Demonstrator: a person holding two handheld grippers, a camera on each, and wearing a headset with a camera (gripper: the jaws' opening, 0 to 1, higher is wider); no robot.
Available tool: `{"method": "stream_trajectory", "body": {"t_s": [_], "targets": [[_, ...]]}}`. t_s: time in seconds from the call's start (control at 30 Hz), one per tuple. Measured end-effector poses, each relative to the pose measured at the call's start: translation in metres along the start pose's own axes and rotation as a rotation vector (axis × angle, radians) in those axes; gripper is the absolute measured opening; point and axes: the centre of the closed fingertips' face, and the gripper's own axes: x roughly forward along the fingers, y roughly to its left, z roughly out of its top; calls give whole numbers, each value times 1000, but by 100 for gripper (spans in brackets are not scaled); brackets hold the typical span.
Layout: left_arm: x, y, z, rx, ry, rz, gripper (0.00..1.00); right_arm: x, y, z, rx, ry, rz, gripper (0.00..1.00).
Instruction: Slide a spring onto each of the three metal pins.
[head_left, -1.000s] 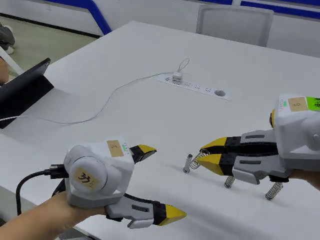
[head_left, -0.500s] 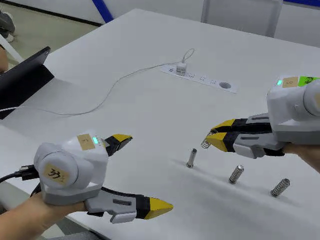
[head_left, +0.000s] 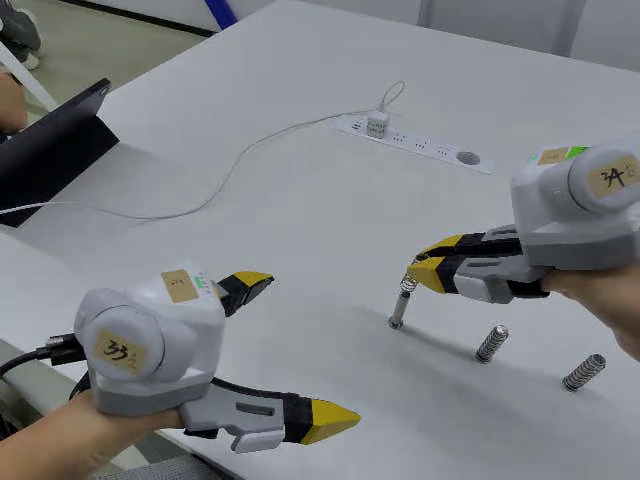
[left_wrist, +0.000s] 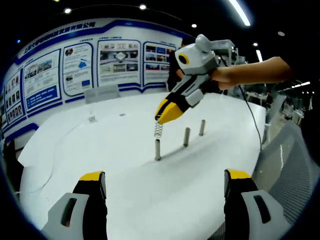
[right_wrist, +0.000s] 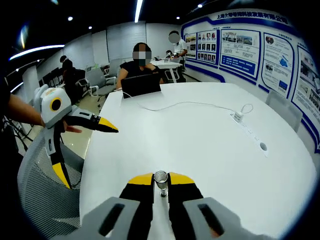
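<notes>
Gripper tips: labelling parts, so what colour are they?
Yellow, on left gripper and right gripper; head view shows it best.

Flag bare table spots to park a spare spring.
Free: the table between the white cable and the open left tongs; also between the power strip and the right tongs. Crowded: the row of three pins, where the right tongs hold a spring.

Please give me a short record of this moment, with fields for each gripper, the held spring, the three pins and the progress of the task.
right gripper: shut on the spring, just above the bare pin
spring: in line with the bare pin, at its top end; whether the tip is inside cannot be told
bare pin: upright on the table
middle pin: carries a spring
end pin: carries a spring
left gripper: open, holds nothing, apart from the pins
progress: two of three pins done
</notes>
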Motion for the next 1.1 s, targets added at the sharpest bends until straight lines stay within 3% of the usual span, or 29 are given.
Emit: {"method": "stream_trajectory", "body": {"t_s": [0.23,0.43,0.6,1.1], "targets": [[3,-2,-1,30,25,-13,100,7,-3,-8,12,34,2,10],[4,5,16,14,-23,7,100,11,-2,-14,-8,57,5,10],[5,7,23,-8,-54,23,100,16,-4,-21,-21,82,1,11],[13,4,22,-28,-54,28,100,29,-4,-39,-13,114,2,11]]}}
